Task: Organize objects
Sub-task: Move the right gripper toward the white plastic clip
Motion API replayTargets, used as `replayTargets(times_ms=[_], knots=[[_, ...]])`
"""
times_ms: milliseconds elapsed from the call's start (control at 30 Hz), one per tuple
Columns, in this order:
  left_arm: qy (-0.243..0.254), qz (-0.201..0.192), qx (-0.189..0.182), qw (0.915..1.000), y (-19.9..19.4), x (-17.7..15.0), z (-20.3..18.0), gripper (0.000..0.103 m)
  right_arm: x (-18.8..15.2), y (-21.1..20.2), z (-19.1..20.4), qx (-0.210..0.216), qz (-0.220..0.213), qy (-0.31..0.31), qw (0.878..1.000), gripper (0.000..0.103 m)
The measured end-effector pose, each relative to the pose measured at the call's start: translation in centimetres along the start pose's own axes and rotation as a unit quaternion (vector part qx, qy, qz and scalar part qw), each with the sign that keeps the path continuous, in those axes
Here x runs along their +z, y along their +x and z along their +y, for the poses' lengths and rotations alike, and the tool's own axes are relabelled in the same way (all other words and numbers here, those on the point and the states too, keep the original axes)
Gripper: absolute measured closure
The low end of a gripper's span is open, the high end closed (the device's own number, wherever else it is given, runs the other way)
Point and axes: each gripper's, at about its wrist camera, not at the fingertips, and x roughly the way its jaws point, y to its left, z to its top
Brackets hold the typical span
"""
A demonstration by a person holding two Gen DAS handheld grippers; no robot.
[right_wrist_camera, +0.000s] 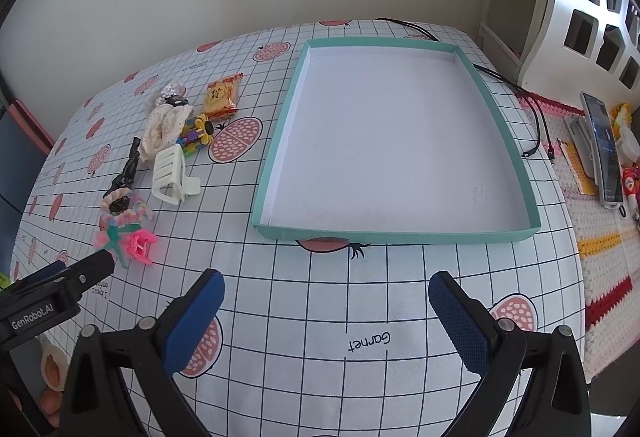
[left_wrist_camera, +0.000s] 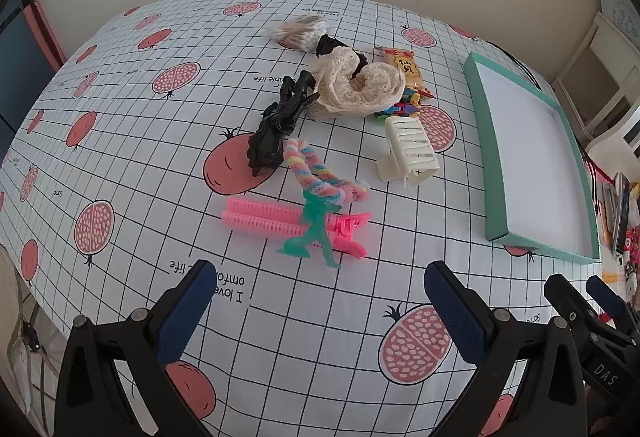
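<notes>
A shallow teal tray with a white floor lies on the table, nothing in it; its rim also shows at the right of the left wrist view. A heap of small items sits left of it: a pink hair roller clip, a green figure, a pastel twisted hair tie, a black hair clip, a cream lace scrunchie, a white claw clip, a snack packet, and a cotton swab bag. My left gripper is open short of the roller. My right gripper is open before the tray.
The table wears a white grid cloth with pomegranate prints. Black cables trail past the tray's far right corner. A phone on a stand and small clutter sit on a knitted mat at the right. A white shelf unit stands behind.
</notes>
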Motion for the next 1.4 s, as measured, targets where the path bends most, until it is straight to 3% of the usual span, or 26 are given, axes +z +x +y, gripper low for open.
replayTargets(times_ms=[467, 667, 1000, 1400], knots=[[-0.01, 0.006, -0.01, 0.9999, 0.1, 0.1, 0.2, 0.0, 0.0, 0.2, 0.3, 0.0, 0.003, -0.006, 1.0, 0.0], [-0.031, -0.001, -0.01, 0.9995, -0.2, 1.0, 1.3, 0.0, 0.5, -0.9, 1.0, 0.027, -0.018, -0.009, 0.999, 0.0], [-0.017, 0.002, 0.031, 0.9994, 0.2, 1.8, 2.2, 0.0, 2.4, -0.4, 5.0, 0.068, -0.021, -0.053, 0.996, 0.0], [-0.013, 0.016, 0.041, 0.9989, 1.4, 2.1, 3.0, 0.0, 5.0, 1.6, 9.5, 0.106, -0.032, -0.104, 0.988, 0.002]])
